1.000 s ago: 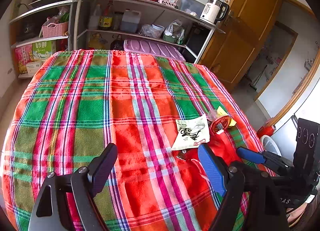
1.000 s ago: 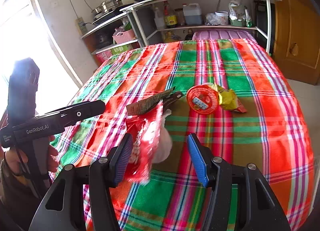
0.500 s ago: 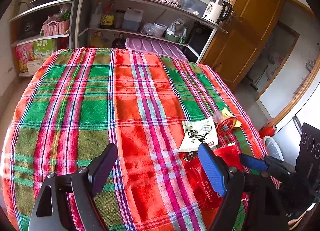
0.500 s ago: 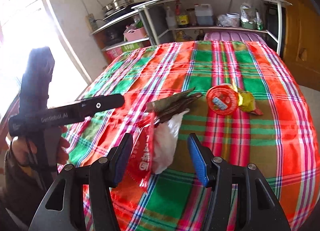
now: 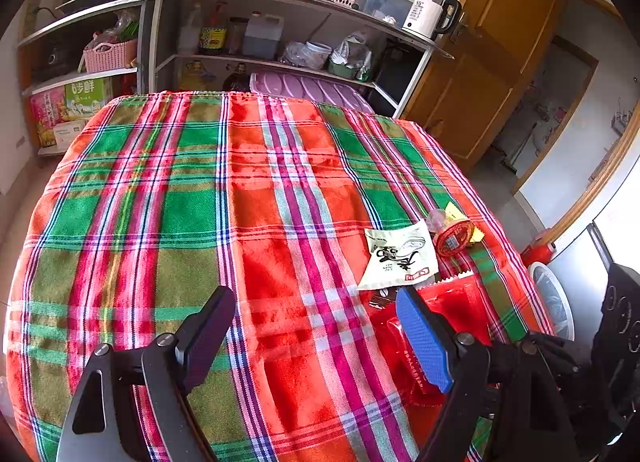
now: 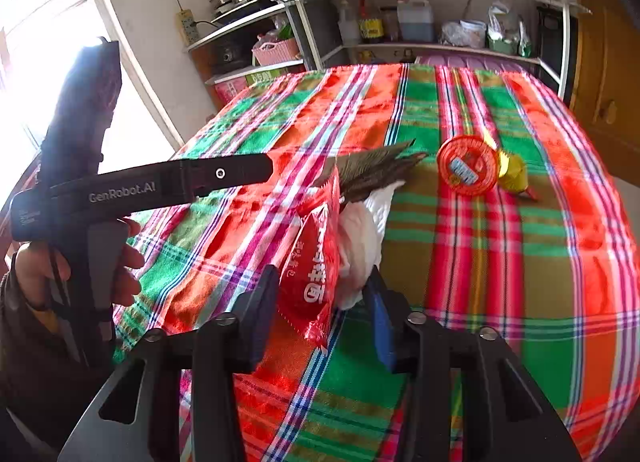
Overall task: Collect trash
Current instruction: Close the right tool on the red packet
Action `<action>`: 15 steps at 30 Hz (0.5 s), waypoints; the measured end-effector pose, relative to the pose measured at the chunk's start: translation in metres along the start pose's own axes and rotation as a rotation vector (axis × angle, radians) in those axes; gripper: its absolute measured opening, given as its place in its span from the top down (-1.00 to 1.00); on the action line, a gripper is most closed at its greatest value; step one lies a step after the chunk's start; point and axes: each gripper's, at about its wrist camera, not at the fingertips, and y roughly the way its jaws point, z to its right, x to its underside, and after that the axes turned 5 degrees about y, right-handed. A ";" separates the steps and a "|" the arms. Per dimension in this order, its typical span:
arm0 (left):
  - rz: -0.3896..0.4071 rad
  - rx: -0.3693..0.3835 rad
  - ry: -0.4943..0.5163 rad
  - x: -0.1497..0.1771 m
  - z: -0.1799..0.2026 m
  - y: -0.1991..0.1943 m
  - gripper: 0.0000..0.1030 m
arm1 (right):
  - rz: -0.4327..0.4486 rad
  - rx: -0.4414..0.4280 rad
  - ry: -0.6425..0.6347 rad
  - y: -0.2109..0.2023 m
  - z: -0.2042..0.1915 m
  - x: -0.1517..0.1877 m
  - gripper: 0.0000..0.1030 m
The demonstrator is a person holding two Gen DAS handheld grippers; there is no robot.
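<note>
Crinkled red foil snack wrapper (image 6: 316,262), bunched with a white plastic scrap (image 6: 362,238), near edge of the plaid-clothed table (image 6: 500,262): now stood up between the pads of the right gripper (image 6: 324,310), whose jaws are closing from a wider set; pads not yet seen pressing. Pickup is judged begun. Left gripper (image 5: 316,338) is held wide open, empty, unmoved.
</note>
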 end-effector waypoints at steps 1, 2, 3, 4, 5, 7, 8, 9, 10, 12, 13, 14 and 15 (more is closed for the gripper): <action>-0.004 -0.006 -0.001 0.000 0.000 0.001 -0.60 | -0.004 0.008 0.004 0.001 0.000 0.001 0.27; -0.002 -0.010 -0.001 0.000 0.000 0.001 -0.60 | -0.004 0.010 0.004 0.001 0.000 0.001 0.39; 0.001 -0.008 -0.001 0.000 0.000 0.000 -0.60 | -0.005 0.010 0.007 0.000 0.001 0.002 0.46; 0.002 -0.004 -0.004 0.000 0.000 0.000 -0.60 | -0.003 0.011 0.011 -0.001 0.002 0.002 0.57; 0.002 -0.003 -0.003 0.000 0.000 0.000 -0.60 | -0.003 0.013 0.013 -0.002 0.002 0.003 0.68; 0.002 -0.004 0.001 0.000 0.000 0.000 -0.60 | -0.008 0.022 0.024 -0.004 0.005 0.004 0.85; 0.000 -0.004 -0.001 0.000 0.000 0.000 -0.60 | -0.011 0.025 0.032 -0.005 0.007 0.005 0.85; 0.000 -0.005 -0.001 0.000 0.000 0.001 -0.60 | -0.018 0.026 0.040 -0.005 0.010 0.006 0.86; 0.000 -0.005 -0.001 0.000 0.001 0.001 -0.60 | -0.021 0.025 0.049 -0.005 0.012 0.006 0.86; -0.003 0.000 0.005 0.000 0.002 0.002 -0.60 | -0.019 0.025 0.069 -0.007 0.017 0.007 0.86; -0.005 0.002 0.009 0.000 0.003 0.003 -0.60 | -0.019 0.022 0.081 -0.007 0.020 0.008 0.86; -0.006 0.003 0.012 0.000 0.004 0.004 -0.60 | -0.016 0.022 0.091 -0.008 0.023 0.007 0.86; -0.008 0.006 0.013 -0.001 0.005 0.005 -0.60 | -0.010 0.034 0.099 -0.009 0.026 0.007 0.86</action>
